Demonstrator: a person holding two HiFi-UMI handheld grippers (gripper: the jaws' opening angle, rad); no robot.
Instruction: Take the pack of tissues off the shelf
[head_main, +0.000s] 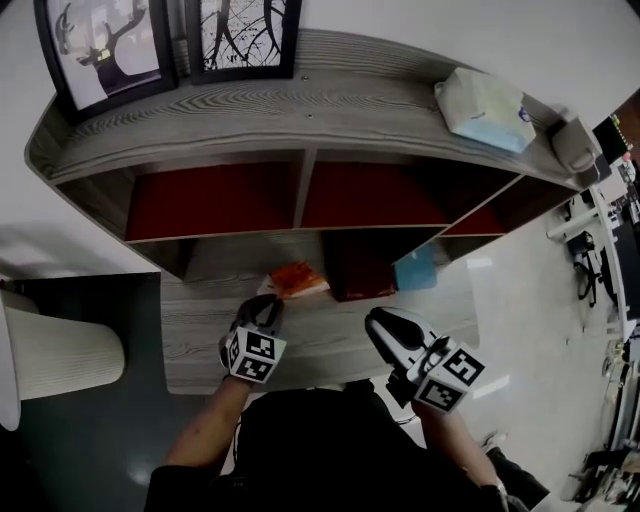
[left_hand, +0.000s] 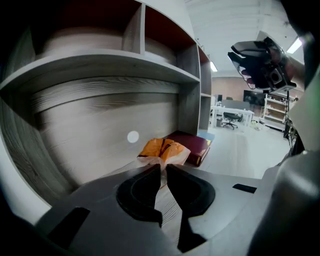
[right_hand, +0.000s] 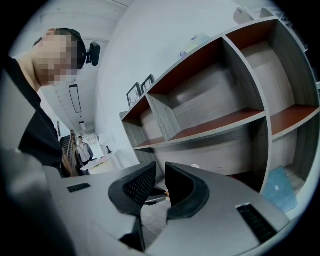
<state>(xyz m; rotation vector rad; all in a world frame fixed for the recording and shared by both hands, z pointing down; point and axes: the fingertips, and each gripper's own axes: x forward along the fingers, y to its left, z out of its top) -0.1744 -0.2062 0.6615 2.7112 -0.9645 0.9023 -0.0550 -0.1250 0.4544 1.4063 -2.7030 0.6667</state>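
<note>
The left gripper (head_main: 268, 308) has its jaws almost together, pinched on the clear plastic edge of the orange pack of tissues (head_main: 296, 279). In the left gripper view the crinkled film runs down between the two black pads at the left gripper (left_hand: 163, 167), with the orange body of the pack (left_hand: 164, 150) just beyond the tips at 12 o'clock. The pack sits low at the bottom board (head_main: 200, 330) of the grey wooden shelf unit (head_main: 250, 110), at the open front of the lowest compartment. I cannot tell whether it rests on the board.

A dark red book (head_main: 358, 272) lies flat at the pack's 3 o'clock in the head view, just beside it. A pale blue flat thing (head_main: 416, 268) lies further along the same way. In the left gripper view the book (left_hand: 192, 145) shows at the pack's 2 o'clock.

The right gripper (head_main: 385, 330) is at the left gripper's 3 o'clock, apart from it and short of the book. Its jaws are closed to a thin slit and grip nothing, as the right gripper view shows at the right gripper (right_hand: 160, 167).

On the top board stand two framed pictures (head_main: 105, 45) at 11 o'clock in the head view. A white-and-blue soft pack (head_main: 485, 108) lies at 2 o'clock.
</note>
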